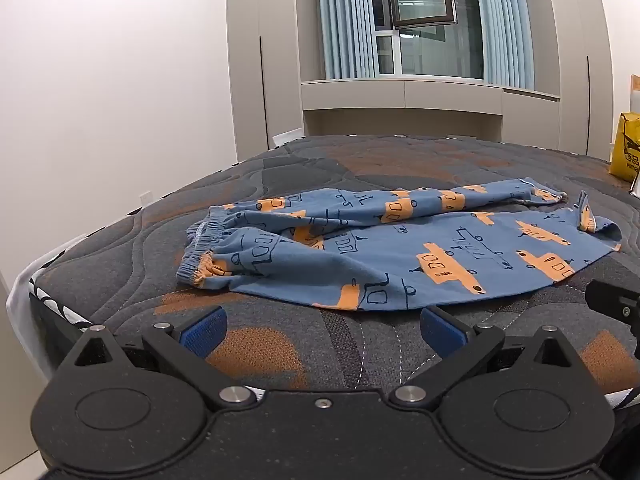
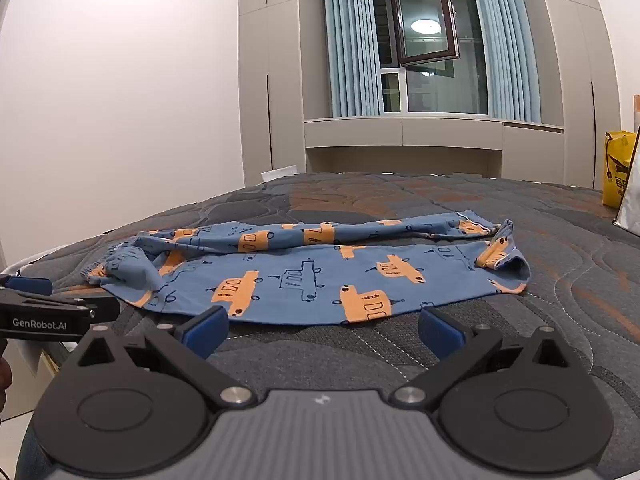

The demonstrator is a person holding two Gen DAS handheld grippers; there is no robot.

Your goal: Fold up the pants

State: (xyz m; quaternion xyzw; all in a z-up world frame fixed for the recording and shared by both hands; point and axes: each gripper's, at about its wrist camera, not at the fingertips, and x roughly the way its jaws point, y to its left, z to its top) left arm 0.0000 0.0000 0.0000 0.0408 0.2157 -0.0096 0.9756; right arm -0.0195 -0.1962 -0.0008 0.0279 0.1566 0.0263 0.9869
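Blue children's pants (image 1: pixel 380 248) with orange vehicle prints lie spread on the bed (image 1: pixel 280 340), waistband at the left, leg cuffs at the right, one leg behind the other. They also show in the right wrist view (image 2: pixel 320 276). My left gripper (image 1: pixel 322 330) is open and empty, just in front of the pants' near edge below the waist. My right gripper (image 2: pixel 322 330) is open and empty, just in front of the near leg's edge. The left gripper also shows at the left edge of the right wrist view (image 2: pixel 40 308).
The bed has a dark quilted cover with orange patches (image 2: pixel 520 320). A yellow bag (image 2: pixel 618 168) and a white bag (image 2: pixel 632 208) stand at the bed's far right. Wardrobes and a curtained window (image 2: pixel 424 40) are behind; a white wall is at the left.
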